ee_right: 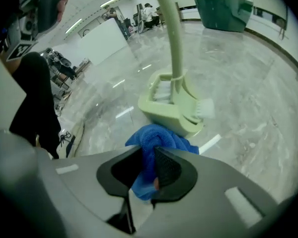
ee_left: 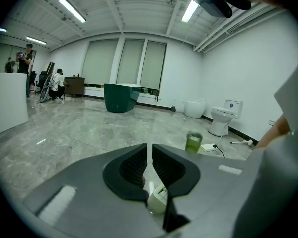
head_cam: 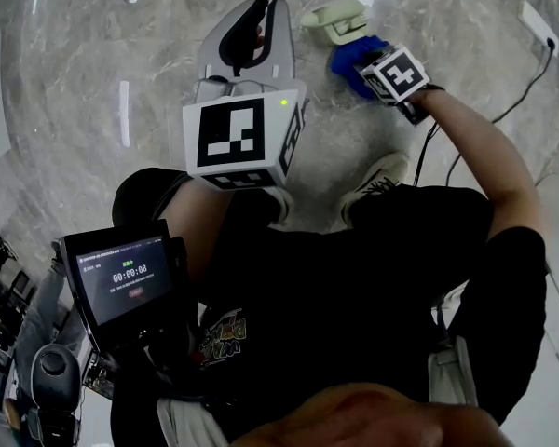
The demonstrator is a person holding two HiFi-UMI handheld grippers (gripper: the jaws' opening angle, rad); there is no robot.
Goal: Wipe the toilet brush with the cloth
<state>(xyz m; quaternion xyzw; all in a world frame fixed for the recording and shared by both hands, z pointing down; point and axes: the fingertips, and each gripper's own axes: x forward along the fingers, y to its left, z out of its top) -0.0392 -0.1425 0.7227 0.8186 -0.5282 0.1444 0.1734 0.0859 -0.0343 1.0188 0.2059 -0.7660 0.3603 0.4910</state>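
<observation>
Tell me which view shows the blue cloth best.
The right gripper view: the cloth sits close, pinched in the right gripper's jaws. The head view shows only a small blue patch; the left gripper view, none.

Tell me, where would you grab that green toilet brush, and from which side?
By the handle of the toilet brush, well above its holder, coming from the side with the jaws across it. The handle is thin, bare and stands roughly upright; the bristle head sits low in the holder, where jaws could hardly close on it.
</observation>
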